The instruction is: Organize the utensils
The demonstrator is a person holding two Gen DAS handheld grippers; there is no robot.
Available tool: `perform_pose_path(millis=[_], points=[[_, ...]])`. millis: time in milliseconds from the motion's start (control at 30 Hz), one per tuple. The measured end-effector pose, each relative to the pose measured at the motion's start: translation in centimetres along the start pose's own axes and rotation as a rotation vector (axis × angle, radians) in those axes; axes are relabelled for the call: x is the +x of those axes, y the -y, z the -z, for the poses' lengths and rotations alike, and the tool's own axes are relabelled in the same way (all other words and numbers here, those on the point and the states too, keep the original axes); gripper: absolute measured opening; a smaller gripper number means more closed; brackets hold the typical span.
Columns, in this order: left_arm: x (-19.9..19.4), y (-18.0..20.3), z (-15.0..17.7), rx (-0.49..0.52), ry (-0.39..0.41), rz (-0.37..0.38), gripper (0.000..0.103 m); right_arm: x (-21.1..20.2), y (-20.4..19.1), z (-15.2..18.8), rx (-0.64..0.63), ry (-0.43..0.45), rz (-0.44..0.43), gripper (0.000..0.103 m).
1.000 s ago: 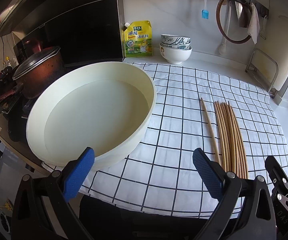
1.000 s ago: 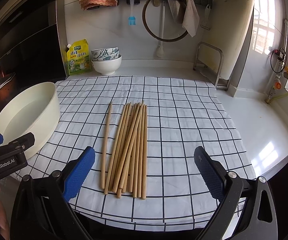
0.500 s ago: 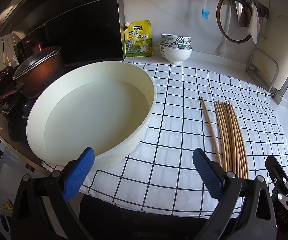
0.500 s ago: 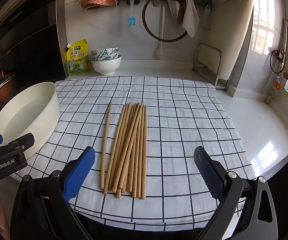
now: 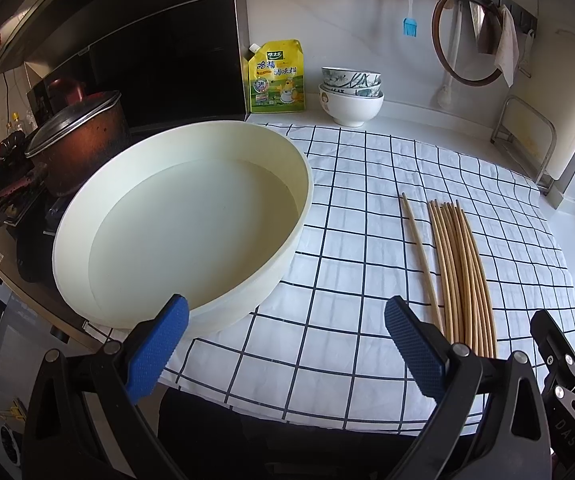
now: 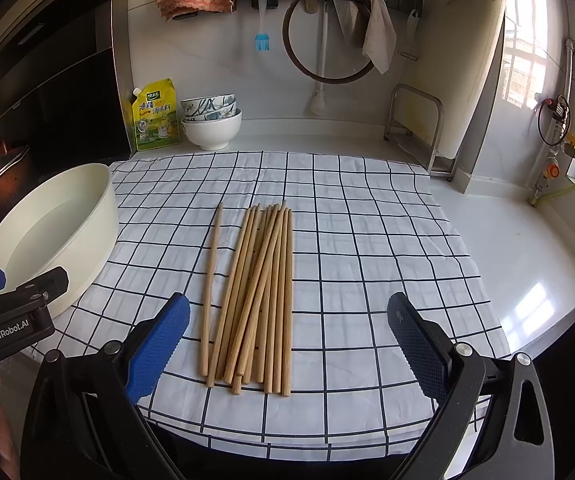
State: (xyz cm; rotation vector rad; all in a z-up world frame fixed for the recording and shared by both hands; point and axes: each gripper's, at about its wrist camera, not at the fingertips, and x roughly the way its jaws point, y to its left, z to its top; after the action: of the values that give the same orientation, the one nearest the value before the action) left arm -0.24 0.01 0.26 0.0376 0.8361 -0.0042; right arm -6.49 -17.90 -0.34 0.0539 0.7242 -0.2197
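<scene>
Right tool (image 6: 287,344), blue ribbed pads spread wide, empty, hovers level over near ends of the bundle of long round wooden chopsticks (image 6: 261,296) lying on the white black-grid cloth (image 6: 367,240). Left tool (image 5: 285,344), also spread and empty, hovers by the round cream plastic basin (image 5: 183,220), left of chopsticks.

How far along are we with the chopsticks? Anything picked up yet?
Nothing looks done yet. The chopsticks all lie on the checked cloth, one stick apart to the left of the bundle. Nothing is in hand: the right tool and left tool are both open and empty. The basin holds no chopsticks. All gathering and putting away remains.
</scene>
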Motion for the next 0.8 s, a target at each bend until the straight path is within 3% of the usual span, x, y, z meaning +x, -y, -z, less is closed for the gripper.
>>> perform_pose_path(millis=[800], points=[[0.5, 1.0, 1.0, 0.029, -0.012, 0.023, 0.097, 0.3, 0.3, 0.1, 0.014, -0.013, -0.015, 0.095]])
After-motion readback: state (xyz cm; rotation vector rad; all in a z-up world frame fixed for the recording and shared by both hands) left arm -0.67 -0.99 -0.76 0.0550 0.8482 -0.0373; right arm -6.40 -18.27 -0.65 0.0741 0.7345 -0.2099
